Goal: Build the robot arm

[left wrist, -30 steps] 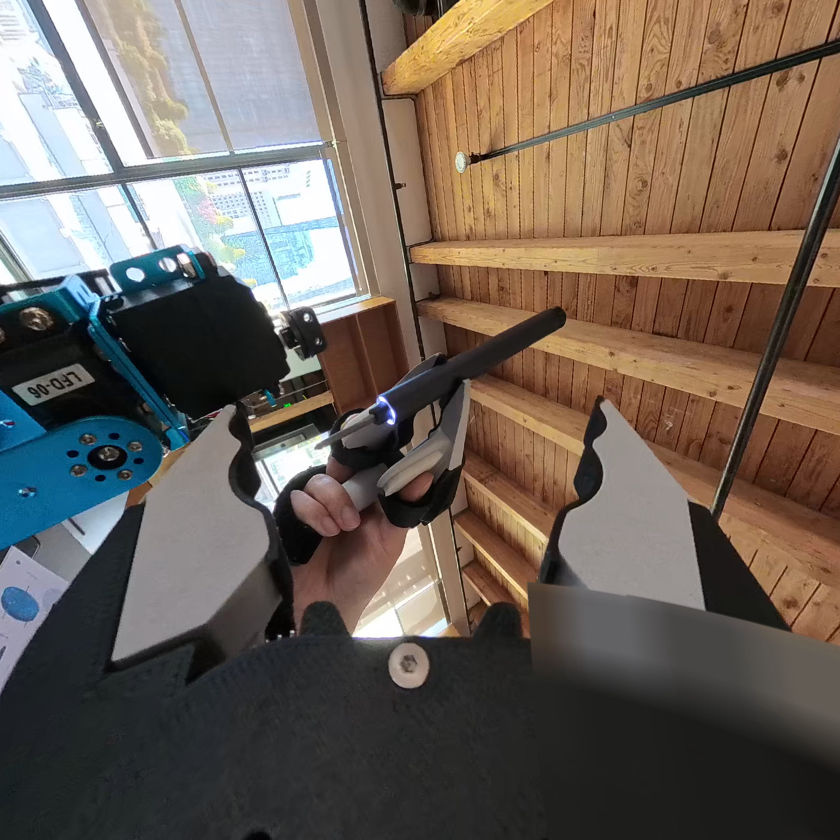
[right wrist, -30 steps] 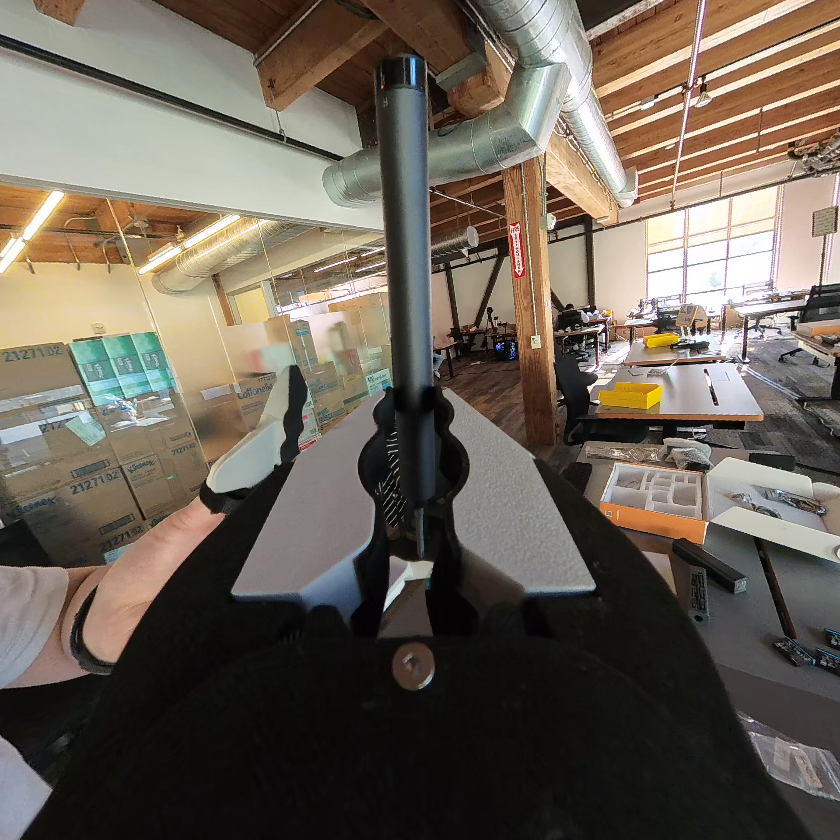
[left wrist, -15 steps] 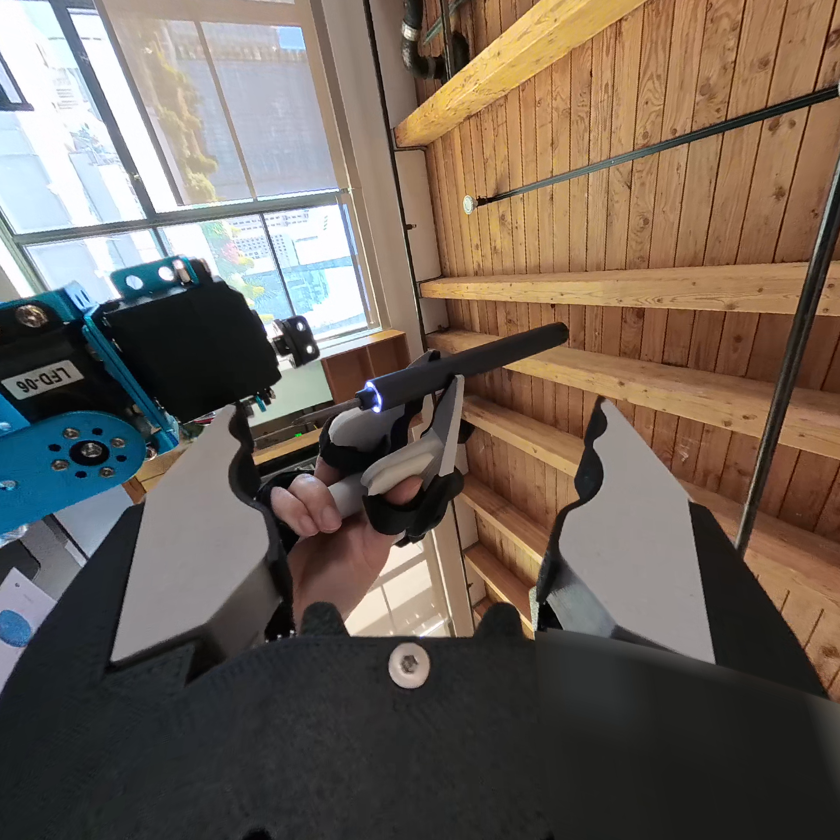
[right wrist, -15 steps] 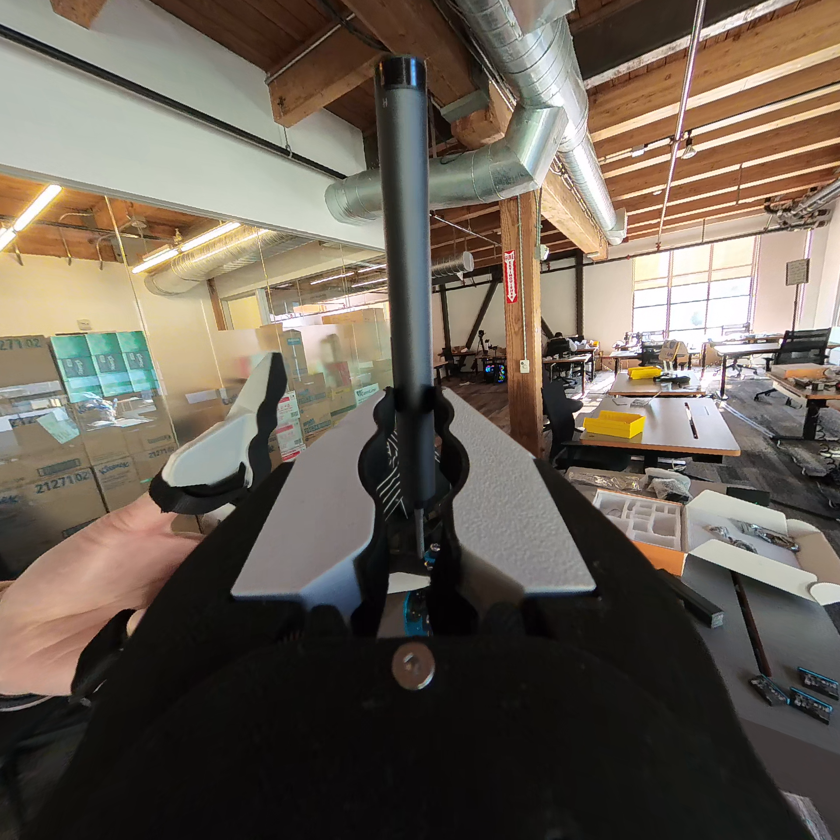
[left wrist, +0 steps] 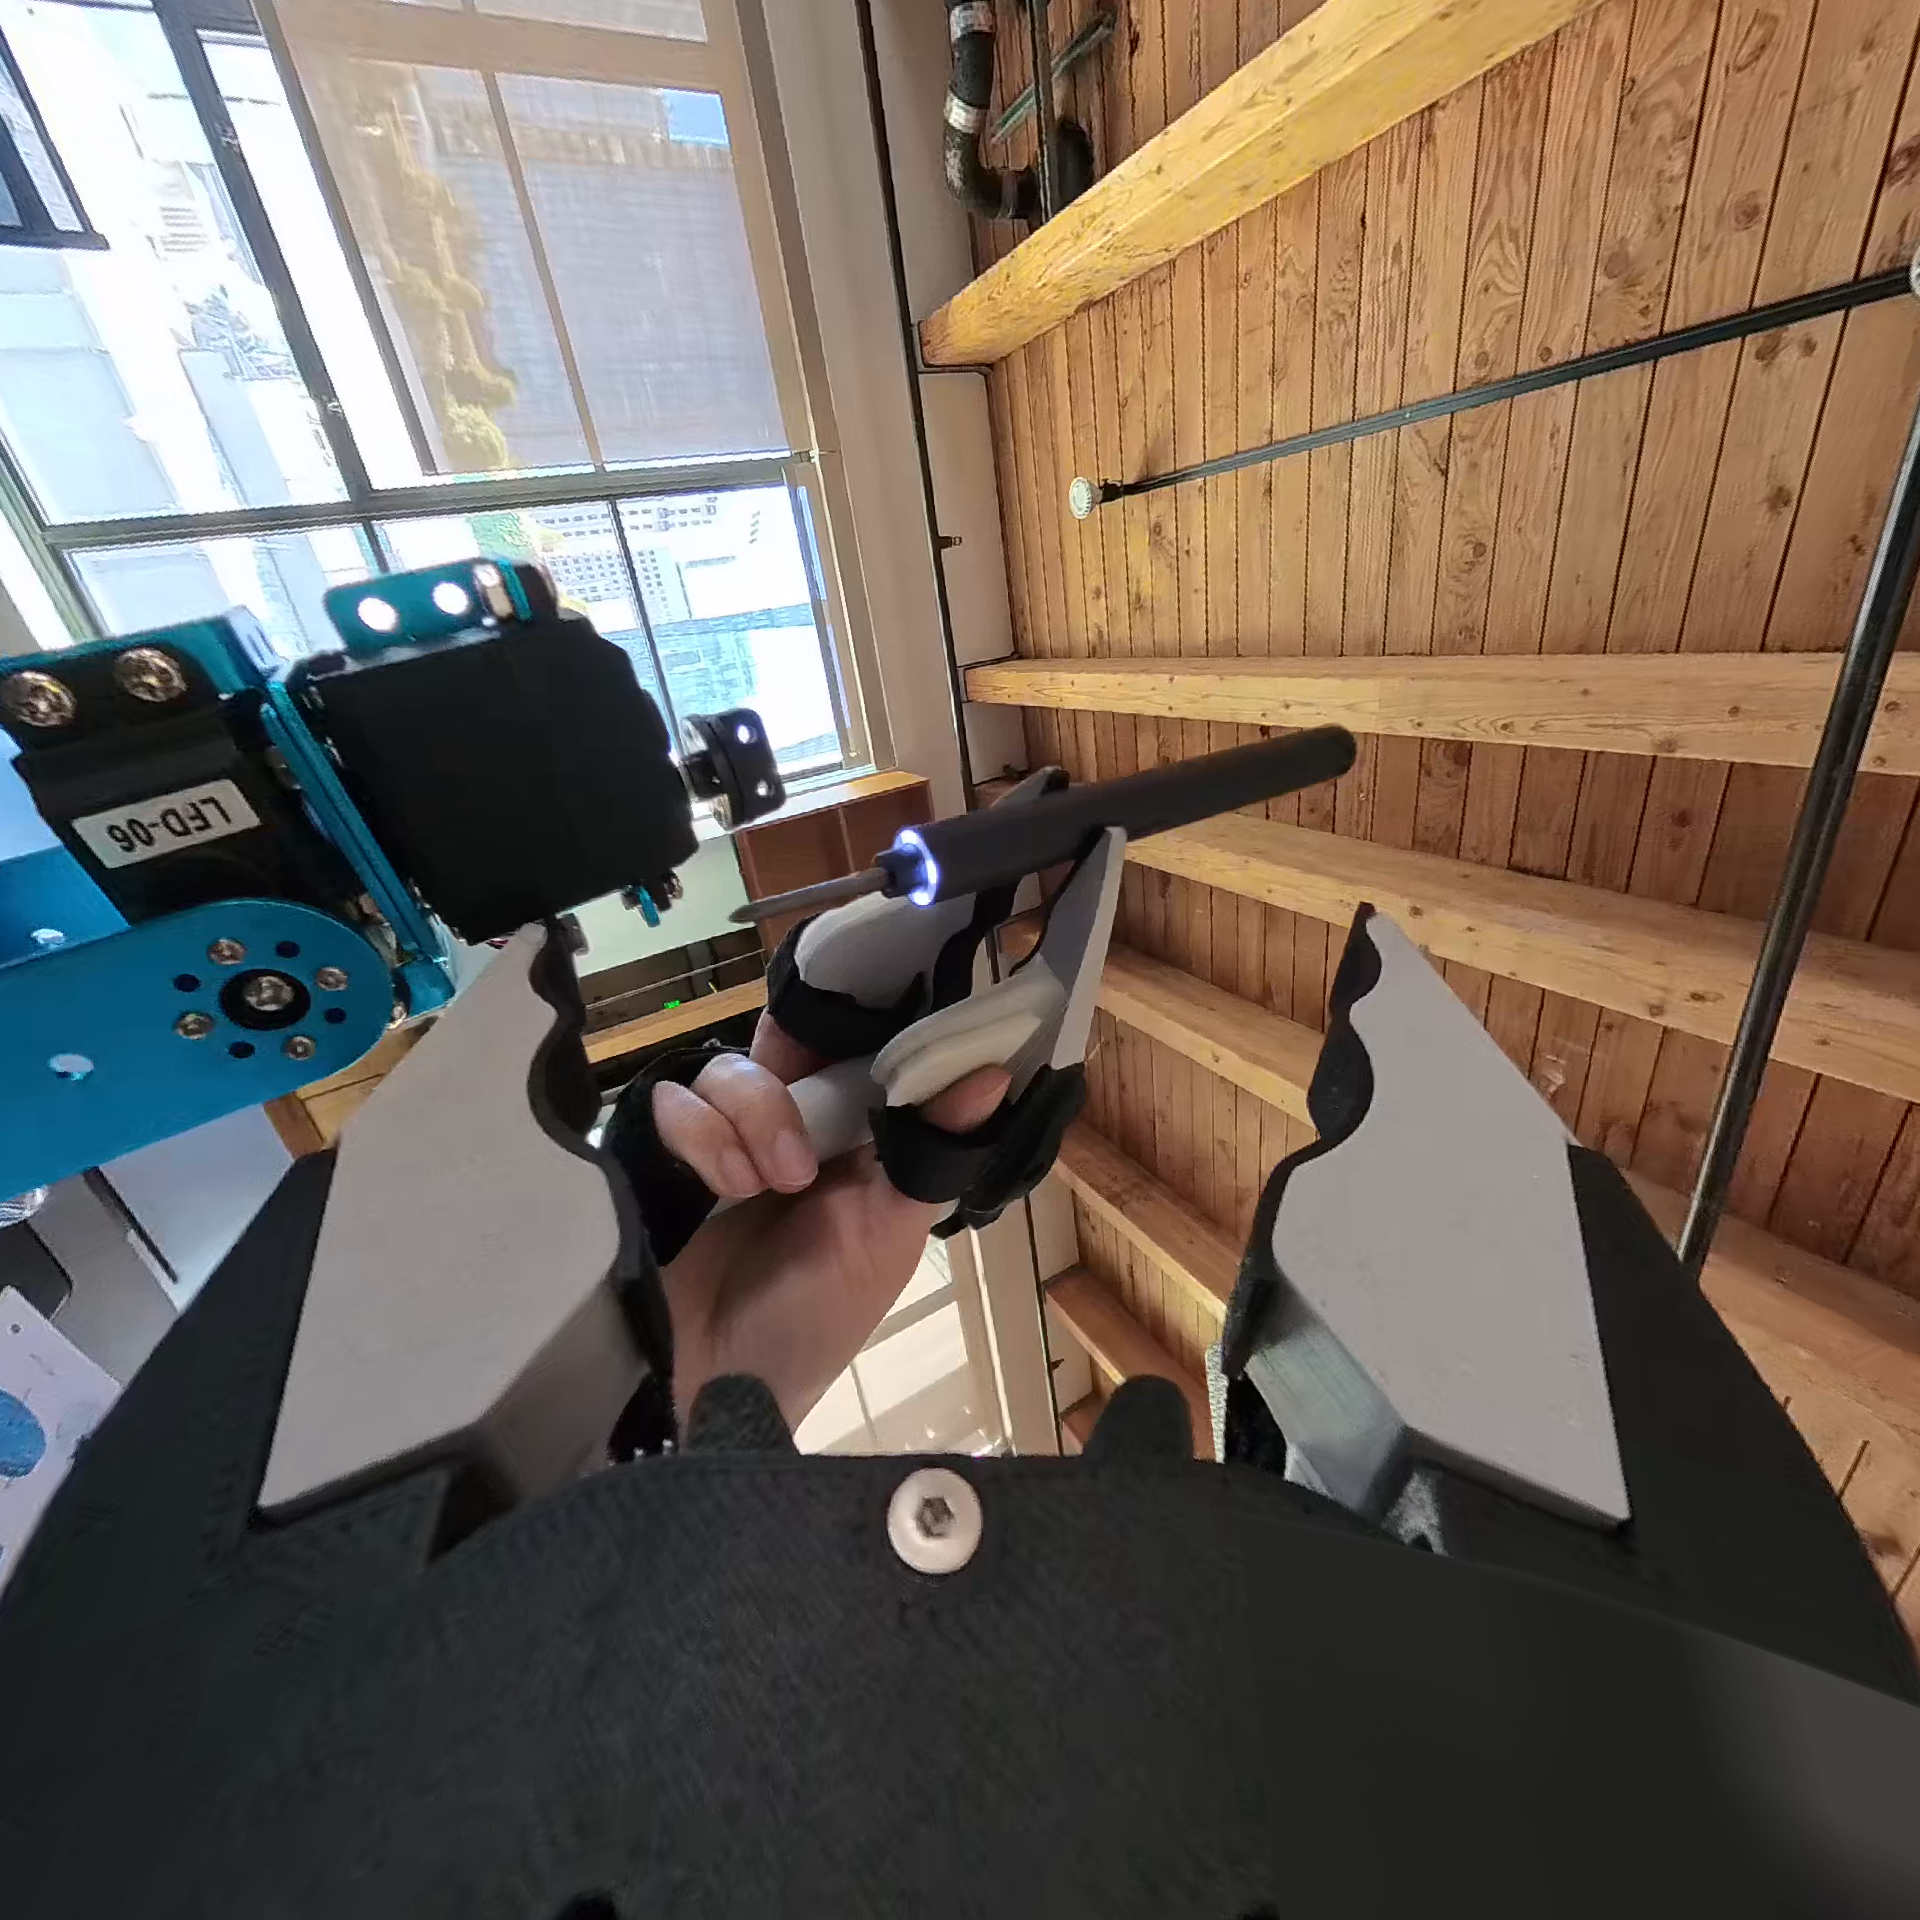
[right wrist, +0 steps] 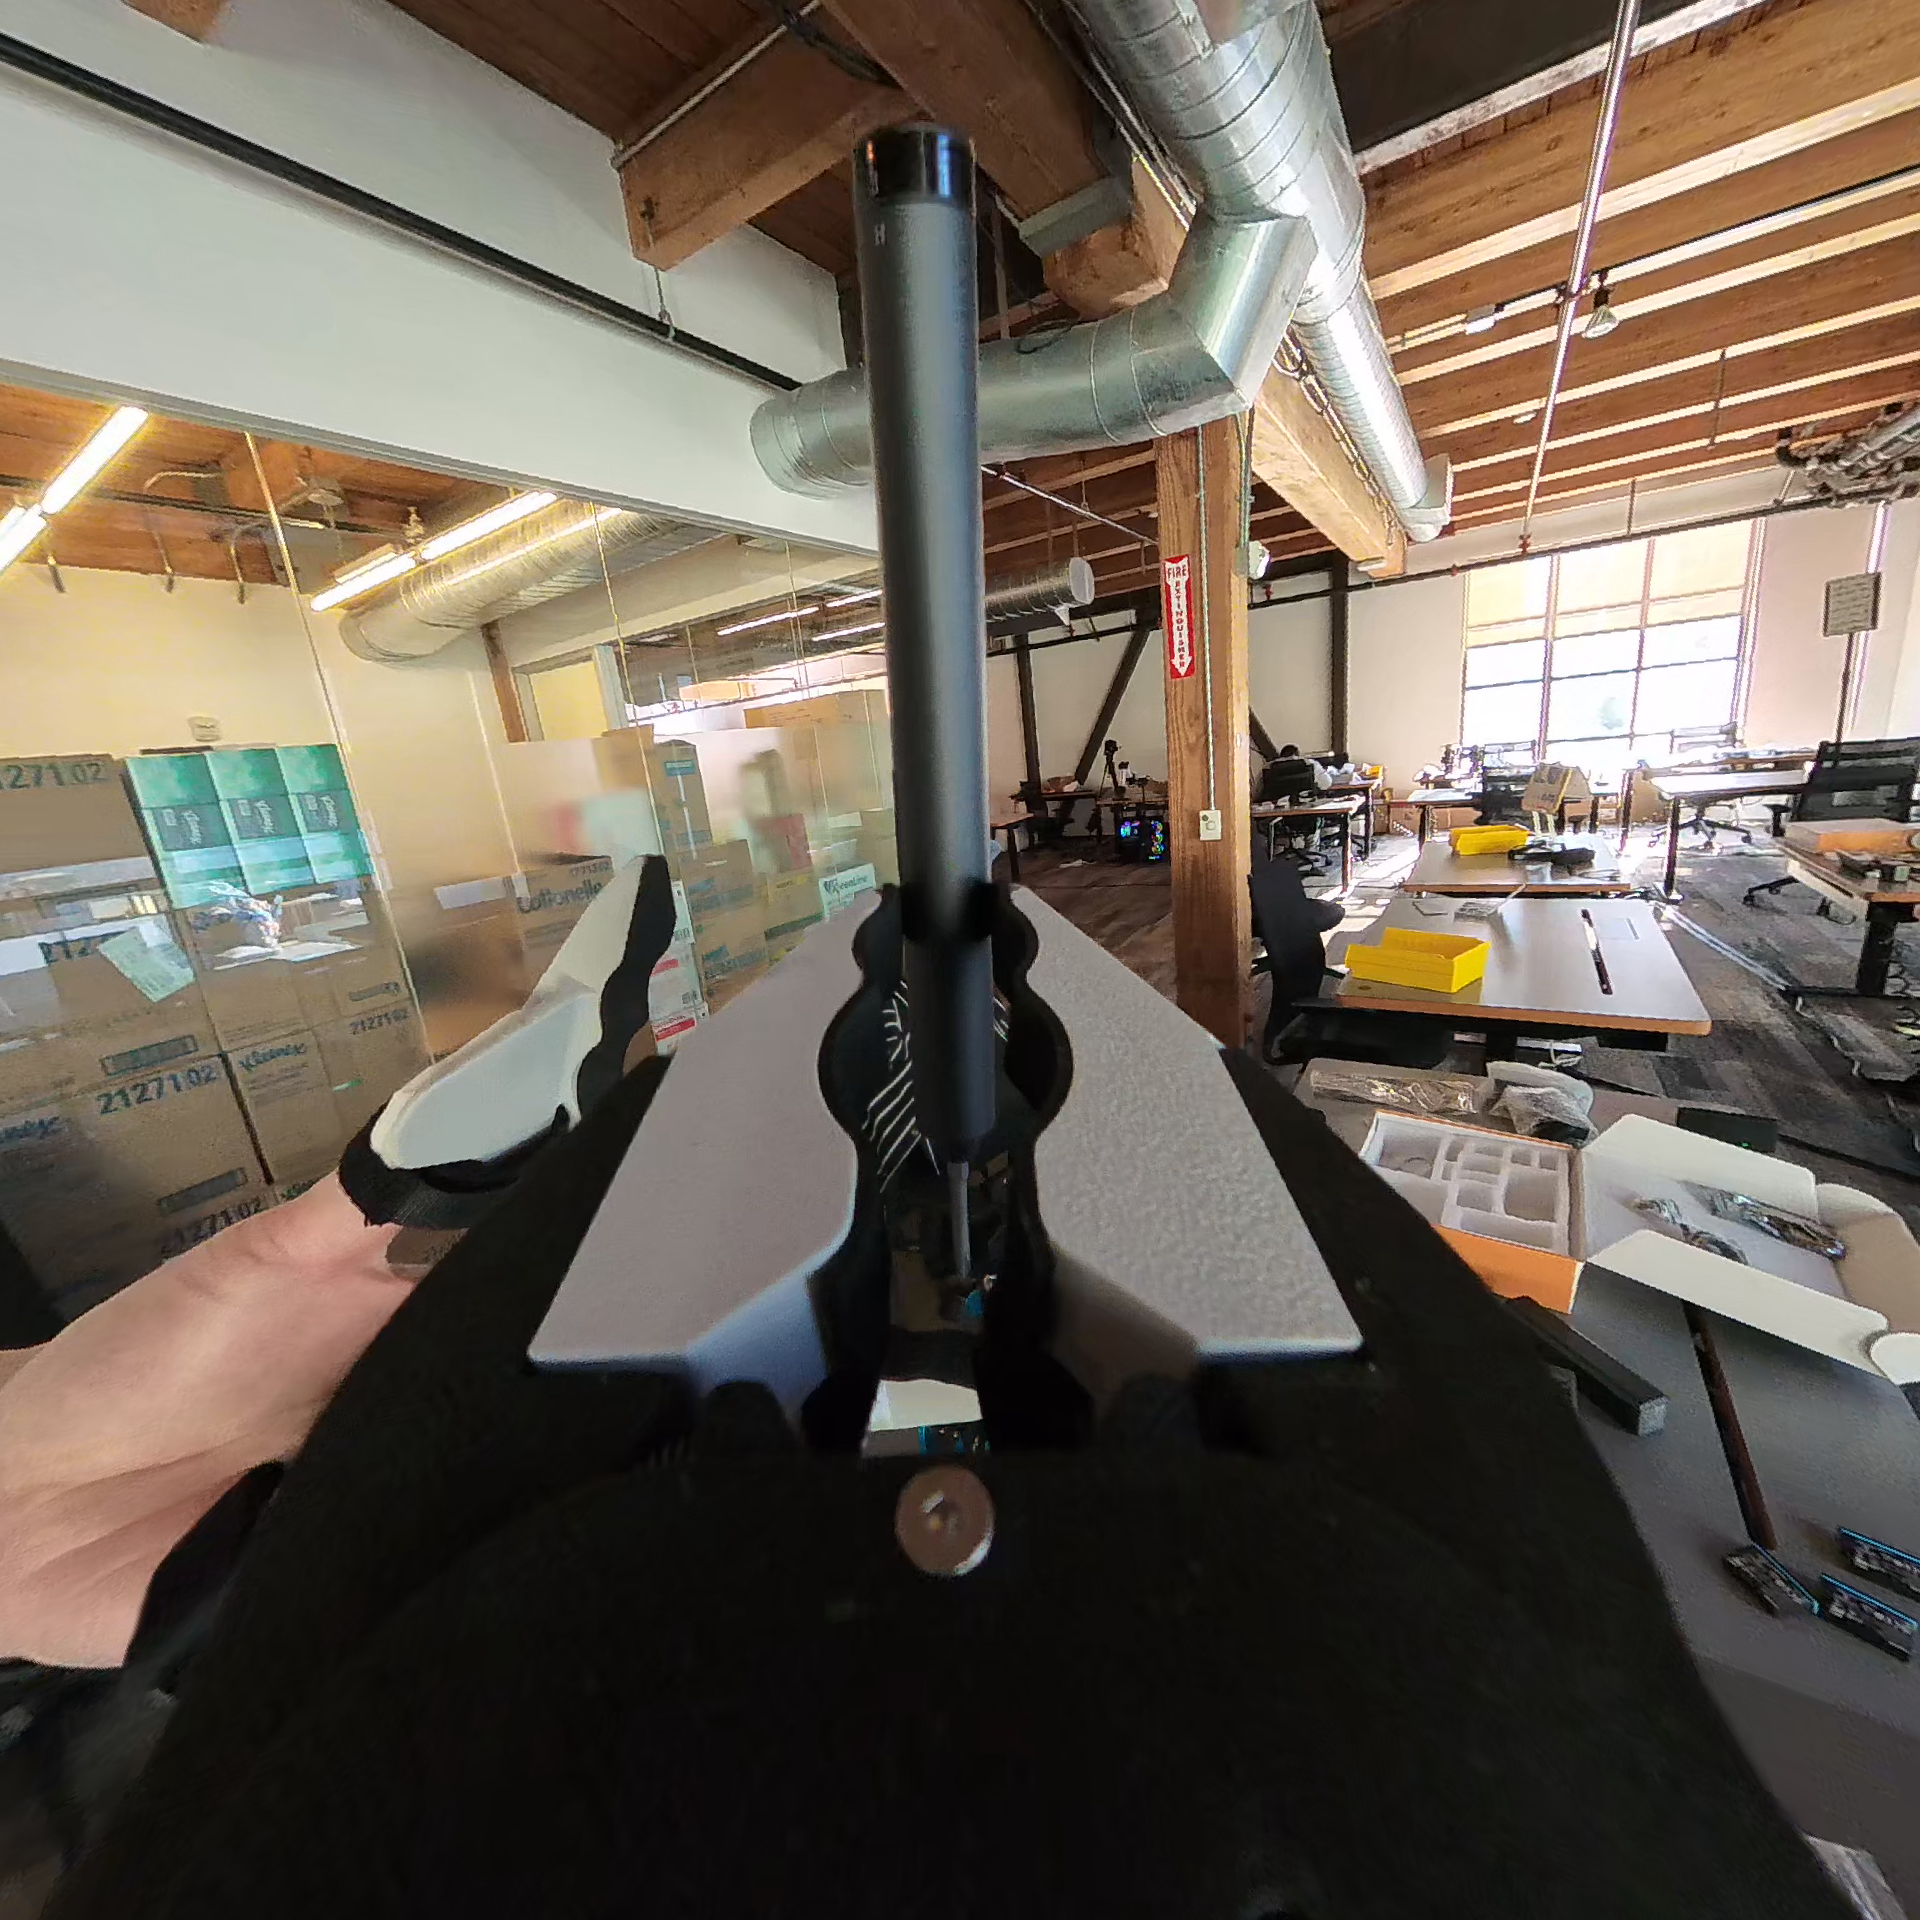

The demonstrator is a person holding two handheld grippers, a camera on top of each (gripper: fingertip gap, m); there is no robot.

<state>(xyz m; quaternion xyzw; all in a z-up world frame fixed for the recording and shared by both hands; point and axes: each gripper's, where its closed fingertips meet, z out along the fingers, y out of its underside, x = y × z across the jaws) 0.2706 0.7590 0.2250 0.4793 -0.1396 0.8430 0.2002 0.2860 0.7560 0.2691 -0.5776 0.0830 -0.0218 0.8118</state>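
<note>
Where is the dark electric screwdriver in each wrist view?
Left wrist view: screwdriver at centre, lying nearly level, lit ring and bit pointing left, clamped in the far right gripper.
Right wrist view: screwdriver upright at centre, clamped between this gripper's fingers.
Shared landmark: the right gripper itself, gripping the screwdriver.

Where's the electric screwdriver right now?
The electric screwdriver is clamped upright between the right gripper's fingers; in the left wrist view its lit tip points at the blue-and-black servo assembly.
</note>
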